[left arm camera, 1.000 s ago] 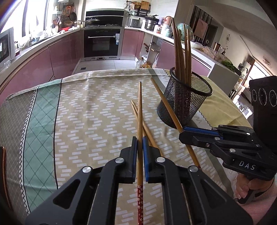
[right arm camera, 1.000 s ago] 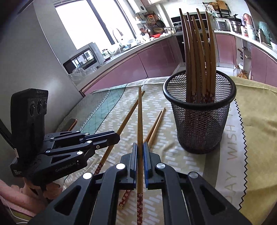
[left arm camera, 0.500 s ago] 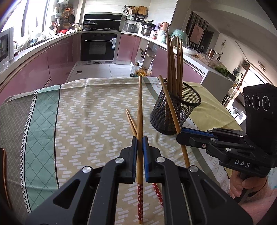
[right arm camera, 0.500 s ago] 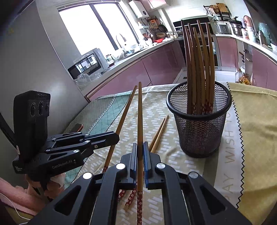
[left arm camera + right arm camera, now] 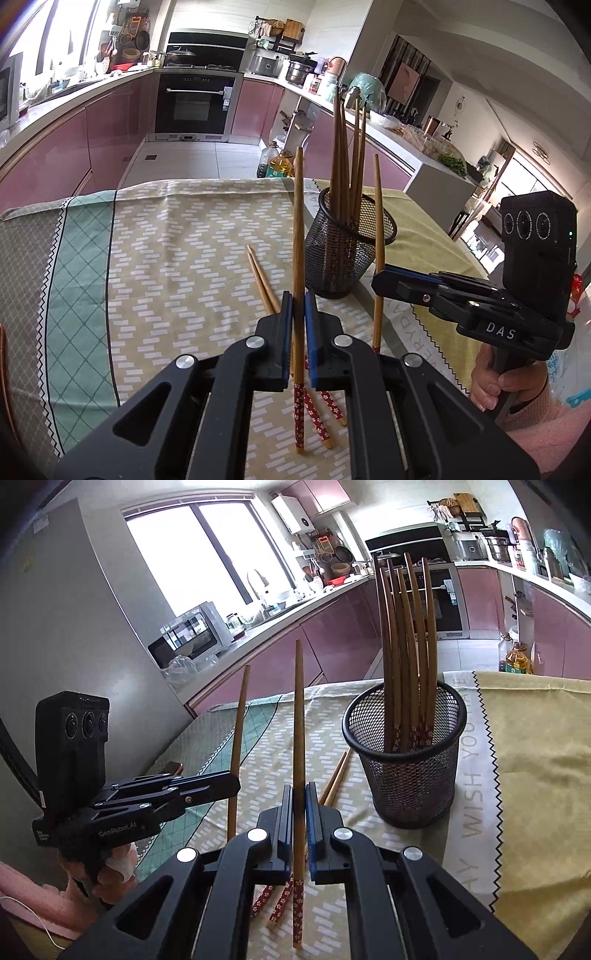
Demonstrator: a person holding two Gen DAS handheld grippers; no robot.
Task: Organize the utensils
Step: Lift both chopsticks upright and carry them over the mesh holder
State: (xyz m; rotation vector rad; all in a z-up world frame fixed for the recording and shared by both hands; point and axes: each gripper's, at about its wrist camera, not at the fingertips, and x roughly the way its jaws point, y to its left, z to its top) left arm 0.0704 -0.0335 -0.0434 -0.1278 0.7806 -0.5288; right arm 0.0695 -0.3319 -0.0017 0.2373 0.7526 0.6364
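Task status: partly complete. The mesh cup (image 5: 404, 760) stands on the tablecloth (image 5: 177, 258) and already contains a bundle of chopsticks (image 5: 404, 646), upright with their patterned red ends down.

Left gripper (image 5: 298, 325): jaws nearly closed, pinching one chopstick (image 5: 297, 236) held close to upright, narrow tip up, red end below the jaws. It is lifted clear of the cloth, just beside the cup on its left.

Right gripper (image 5: 299, 812): jaws likewise nearly closed on a second chopstick (image 5: 298, 738), also near vertical, to the left of the cup and not yet over its rim.

Outstanding: both held chopsticks remain to be placed in the cup. Two loose chopsticks (image 5: 263, 277) lie side by side on the cloth, near the base of the cup, untouched.

Surface: a table under a patterned cloth, beige with white dashes and a green border; a plain yellow cloth (image 5: 535, 746) lies to the right of the cup.

Room: a kitchen with pink cabinets (image 5: 66, 147), a built-in oven (image 5: 195, 105) behind the cup, and a bright window (image 5: 207, 561).
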